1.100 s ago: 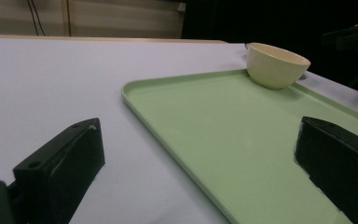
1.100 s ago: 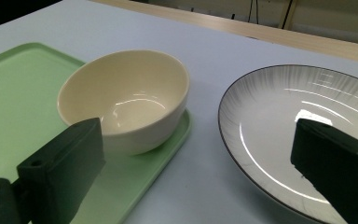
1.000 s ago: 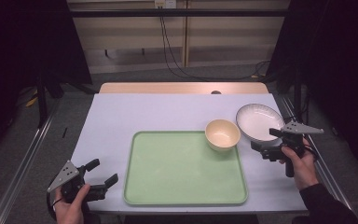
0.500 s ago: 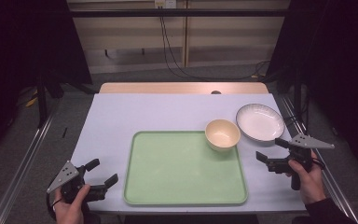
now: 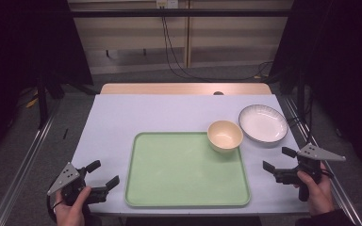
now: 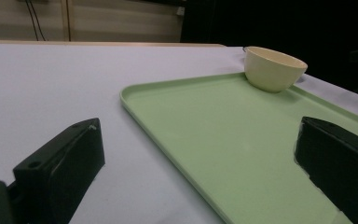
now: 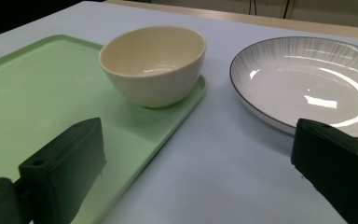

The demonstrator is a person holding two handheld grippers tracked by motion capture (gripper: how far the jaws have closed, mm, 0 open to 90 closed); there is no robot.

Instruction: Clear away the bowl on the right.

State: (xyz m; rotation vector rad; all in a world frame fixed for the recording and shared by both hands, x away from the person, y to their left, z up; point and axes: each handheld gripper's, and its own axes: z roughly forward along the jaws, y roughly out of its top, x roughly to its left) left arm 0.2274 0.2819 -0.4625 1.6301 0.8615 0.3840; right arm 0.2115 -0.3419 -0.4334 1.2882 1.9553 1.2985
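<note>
Apparently both grippers' fingers [image 6: 56,172] wide apart, empty.

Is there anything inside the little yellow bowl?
Empty. The right gripper view looks into the bowl and shows only its bare, shiny cream inside. It stands upright on the far right corner of the green tray.
</note>
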